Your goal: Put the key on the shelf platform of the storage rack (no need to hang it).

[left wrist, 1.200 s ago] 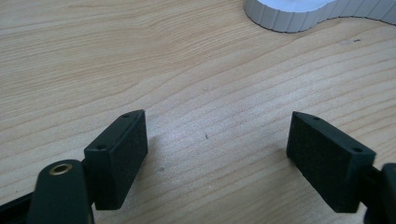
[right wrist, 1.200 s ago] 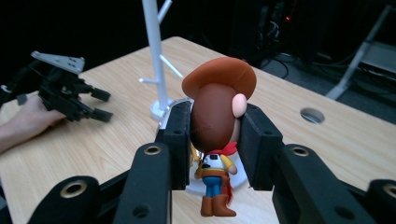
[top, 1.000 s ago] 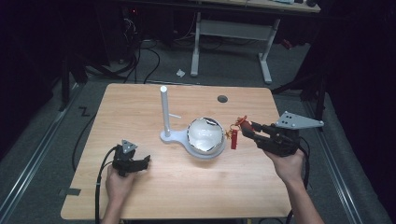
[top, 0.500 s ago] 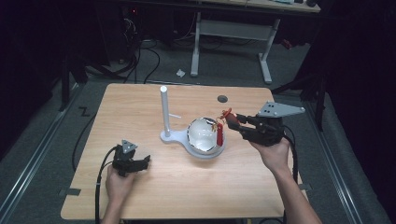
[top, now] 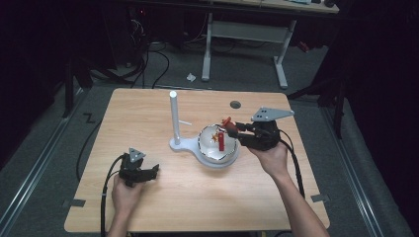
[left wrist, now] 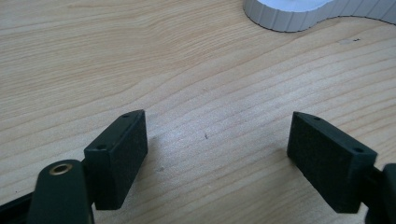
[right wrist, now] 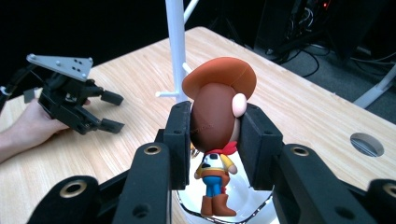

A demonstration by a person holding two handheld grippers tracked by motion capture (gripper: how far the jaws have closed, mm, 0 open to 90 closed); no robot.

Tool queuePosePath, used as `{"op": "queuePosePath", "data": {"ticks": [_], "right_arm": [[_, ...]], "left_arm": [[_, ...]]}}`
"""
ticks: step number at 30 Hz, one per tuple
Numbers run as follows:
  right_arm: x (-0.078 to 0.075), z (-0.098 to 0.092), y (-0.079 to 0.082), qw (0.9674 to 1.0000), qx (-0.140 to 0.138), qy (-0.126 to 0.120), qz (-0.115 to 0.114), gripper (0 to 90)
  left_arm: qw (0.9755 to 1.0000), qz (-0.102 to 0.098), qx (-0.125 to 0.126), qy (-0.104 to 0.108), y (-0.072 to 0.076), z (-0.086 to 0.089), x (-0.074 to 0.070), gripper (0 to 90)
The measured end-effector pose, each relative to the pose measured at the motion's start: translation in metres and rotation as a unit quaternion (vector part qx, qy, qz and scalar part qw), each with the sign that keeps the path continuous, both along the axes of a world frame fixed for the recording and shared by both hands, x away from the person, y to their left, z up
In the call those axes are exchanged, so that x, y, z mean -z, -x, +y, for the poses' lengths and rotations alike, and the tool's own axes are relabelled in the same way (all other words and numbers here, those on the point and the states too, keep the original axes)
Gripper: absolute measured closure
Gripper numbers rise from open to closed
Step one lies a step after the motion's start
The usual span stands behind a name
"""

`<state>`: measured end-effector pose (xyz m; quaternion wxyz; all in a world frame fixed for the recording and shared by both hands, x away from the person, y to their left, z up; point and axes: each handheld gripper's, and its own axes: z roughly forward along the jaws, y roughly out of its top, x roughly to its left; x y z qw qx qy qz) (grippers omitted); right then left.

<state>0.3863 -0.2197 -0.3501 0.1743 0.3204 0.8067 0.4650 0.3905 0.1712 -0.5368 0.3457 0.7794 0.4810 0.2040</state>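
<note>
A cowboy doll [right wrist: 217, 116] with a brown hat, red scarf and blue trousers hangs upright by its head between the pads of my right gripper [right wrist: 215, 135], which is shut on it. From above, the doll [top: 222, 139] dangles over the white bowl [top: 220, 157], its boots inside the rim, with the right gripper [top: 228, 127] pointing left. My left gripper [top: 154, 170] lies low on the table at the front left, and its jaws [left wrist: 215, 154] stand wide open over bare wood with nothing between them.
The bowl sits on the base of a white stand [top: 173, 116] with a tall post and a short side peg. A round cable hole [top: 235, 104] lies behind the bowl. Beyond the table's far edge are cables and a desk frame.
My right gripper has carried the doll leftward and slightly down, from beside the bowl's right edge to over the bowl. The left gripper has stayed put.
</note>
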Motion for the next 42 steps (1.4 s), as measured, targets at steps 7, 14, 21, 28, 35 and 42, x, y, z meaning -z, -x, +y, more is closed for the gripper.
{"op": "queuePosePath", "data": {"ticks": [7, 14, 21, 28, 35, 42], "right_arm": [[0.012, 0.006, -0.007, 0.9998, 0.003, 0.012, 0.013, 66.9], [0.025, 0.015, -0.013, 0.9991, 0.005, 0.032, 0.025, 66.8], [0.035, 0.023, -0.019, 0.9986, 0.002, 0.037, 0.039, 66.8], [0.051, 0.023, -0.025, 0.9972, 0.009, 0.043, 0.061, 66.7], [0.063, 0.027, -0.032, 0.9952, 0.019, 0.061, 0.073, 66.7], [0.077, 0.023, -0.038, 0.9933, 0.036, 0.066, 0.088, 66.6]], "left_arm": [[1.0, 0.001, 0.0, 0.0, 0.0, 0.0, 0.0, 20.7], [1.0, 0.0, 0.0, 0.0, 0.0, 0.0, 0.0, 20.7], [1.0, 0.001, 0.001, 0.0, 0.0, 0.0, 0.0, 20.7], [1.0, 0.0, 0.0, 0.0, 0.0, 0.0, 0.0, 20.7], [1.0, 0.0, 0.0, 0.0, 0.0, 0.0, 0.0, 20.7], [1.0, 0.0, 0.0, 0.0, 0.0, 0.0, 0.0, 20.7]]}}
